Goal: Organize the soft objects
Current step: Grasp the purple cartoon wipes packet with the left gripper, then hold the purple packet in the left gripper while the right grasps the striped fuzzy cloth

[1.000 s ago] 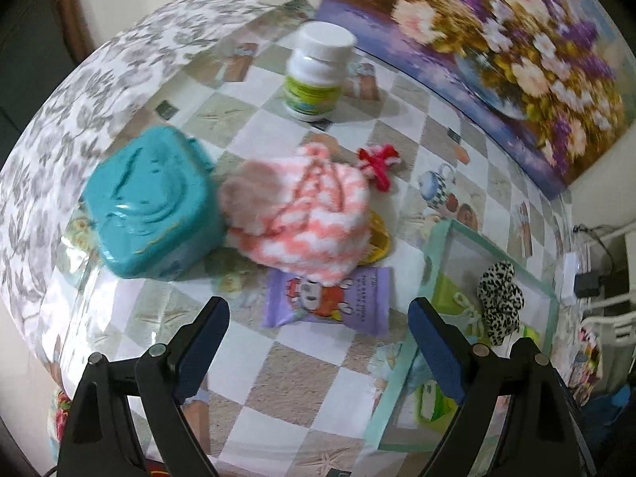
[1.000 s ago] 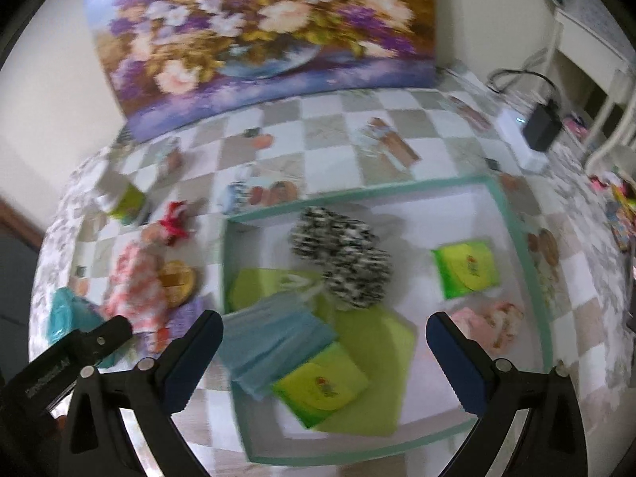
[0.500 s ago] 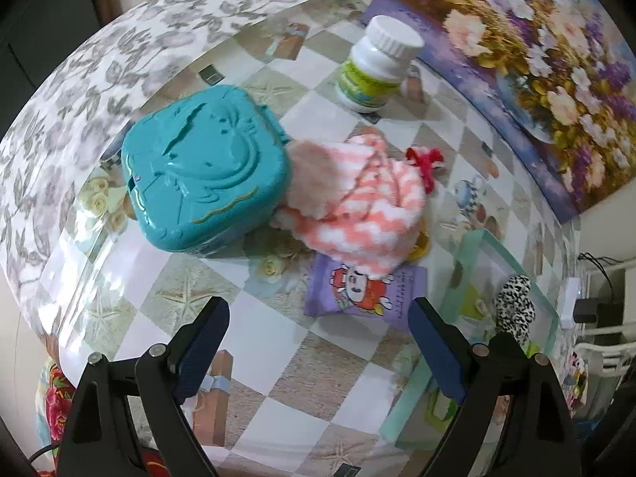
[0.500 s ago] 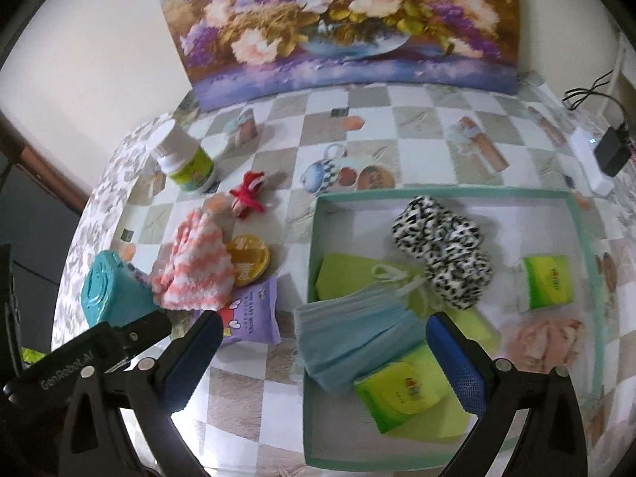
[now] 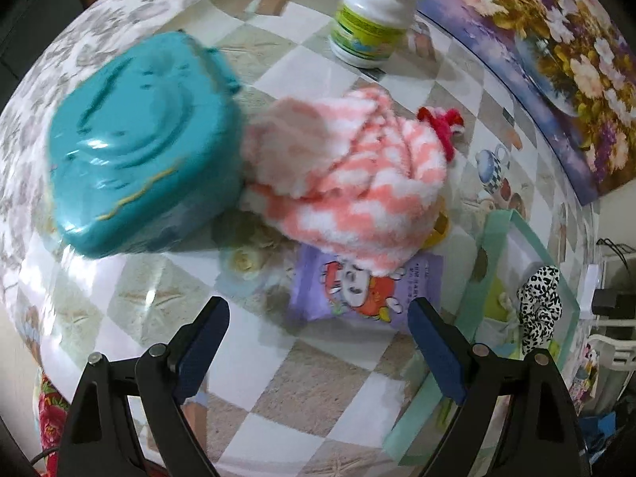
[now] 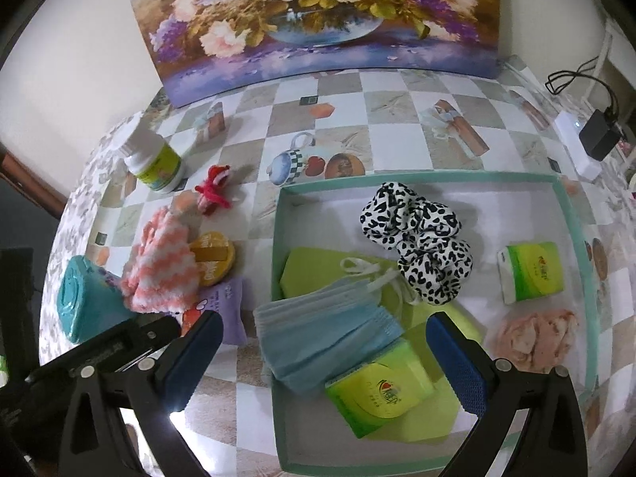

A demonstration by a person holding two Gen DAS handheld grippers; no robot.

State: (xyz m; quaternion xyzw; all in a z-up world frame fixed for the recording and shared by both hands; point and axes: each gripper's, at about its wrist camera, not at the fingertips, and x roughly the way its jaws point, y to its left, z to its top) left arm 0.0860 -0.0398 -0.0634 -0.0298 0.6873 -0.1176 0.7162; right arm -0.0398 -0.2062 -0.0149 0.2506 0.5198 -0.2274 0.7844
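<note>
A pink-and-white fuzzy sock [image 5: 346,183] lies on the checkered table beside a teal plastic case [image 5: 139,147], partly over a purple tissue pack [image 5: 365,290]. My left gripper [image 5: 318,342] is open and empty, just short of the pack. The sock also shows in the right wrist view [image 6: 163,266]. A mint-rimmed tray [image 6: 568,214] holds a leopard scrunchie [image 6: 421,238], blue face masks [image 6: 330,338], green tissue packs [image 6: 381,393] and a pink cloth [image 6: 532,338]. My right gripper [image 6: 324,357] is open and empty above the tray's near left part.
A white pill bottle [image 5: 377,16] stands at the back, a red bow [image 5: 441,119] and a yellow tin [image 6: 212,258] lie near the sock. A flower painting [image 6: 318,16] leans on the wall. A charger and cable [image 6: 596,135] sit at the far right.
My left gripper has moved forward and lower toward the sock and purple pack. My right gripper has shifted so the tray sits closer and more central in its view.
</note>
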